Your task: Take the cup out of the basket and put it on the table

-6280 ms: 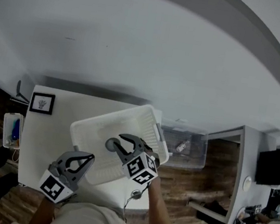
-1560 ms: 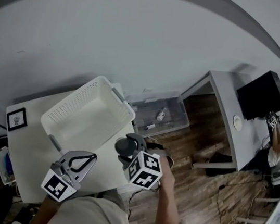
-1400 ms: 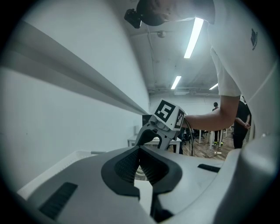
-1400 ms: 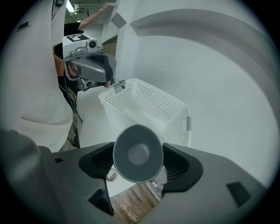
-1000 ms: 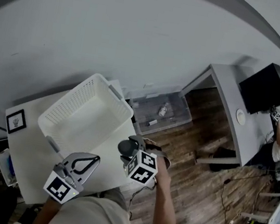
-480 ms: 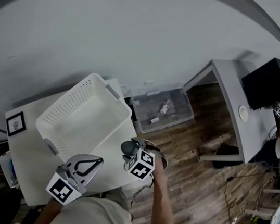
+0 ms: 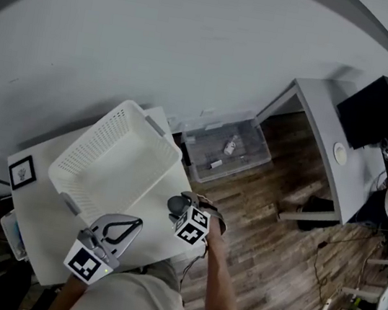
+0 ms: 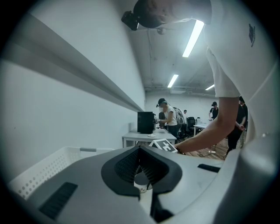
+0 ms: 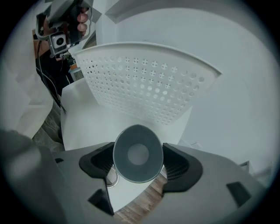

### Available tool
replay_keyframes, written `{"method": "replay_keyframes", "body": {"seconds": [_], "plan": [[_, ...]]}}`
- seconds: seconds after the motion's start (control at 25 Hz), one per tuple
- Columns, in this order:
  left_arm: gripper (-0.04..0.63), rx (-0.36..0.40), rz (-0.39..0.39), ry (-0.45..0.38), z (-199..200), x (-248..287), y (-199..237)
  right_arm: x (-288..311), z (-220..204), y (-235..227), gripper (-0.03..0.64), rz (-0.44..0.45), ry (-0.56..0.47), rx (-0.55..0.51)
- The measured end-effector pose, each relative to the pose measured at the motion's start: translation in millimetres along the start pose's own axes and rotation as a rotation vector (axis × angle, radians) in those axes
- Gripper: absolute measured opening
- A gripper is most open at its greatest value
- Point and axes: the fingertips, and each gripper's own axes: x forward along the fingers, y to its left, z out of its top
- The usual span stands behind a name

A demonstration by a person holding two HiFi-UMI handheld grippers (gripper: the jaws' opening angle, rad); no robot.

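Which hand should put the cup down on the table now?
The right one. Its tool grips the cup, which is out of the basket and over the table near its edge. The left tool is shut, empty and off to the side.

Perforated white plastic basket (image 7: 97, 144), smooth matt grey cup (image 9: 138, 153), wood-plank floor (image 7: 263, 271)

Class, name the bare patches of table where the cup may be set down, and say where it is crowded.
Free: the table strip between the basket and the table's near corner, by the cup in the right gripper; also the strip between the picture frame and the basket. Crowded: the middle, which the basket fills.
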Motion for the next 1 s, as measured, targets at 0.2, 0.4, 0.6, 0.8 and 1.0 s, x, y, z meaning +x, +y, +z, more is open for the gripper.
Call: {"method": "replay_keyframes", "body": {"seconds": [0.2,0.4,0.6,0.8,1.0], "plan": [[0.002,0.009,-0.002,0.004,-1,0,0,12,-9,3,0.345,0.005,0.002,0.017],[0.002,0.004,-0.003,0.015,-4,-1,0,20,-12,5,0.345,0.009,-0.005,0.03],[0.002,-0.002,-0.005,0.014,-4,0,1,21,-10,5,0.347,0.021,-0.022,0.038],[0.002,-0.002,-0.007,0.019,-5,0,0,22,-9,8,0.347,0.03,-0.026,0.029],[0.002,0.002,-0.01,0.018,-6,0,1,24,-10,5,0.347,0.02,-0.014,0.015]]}}
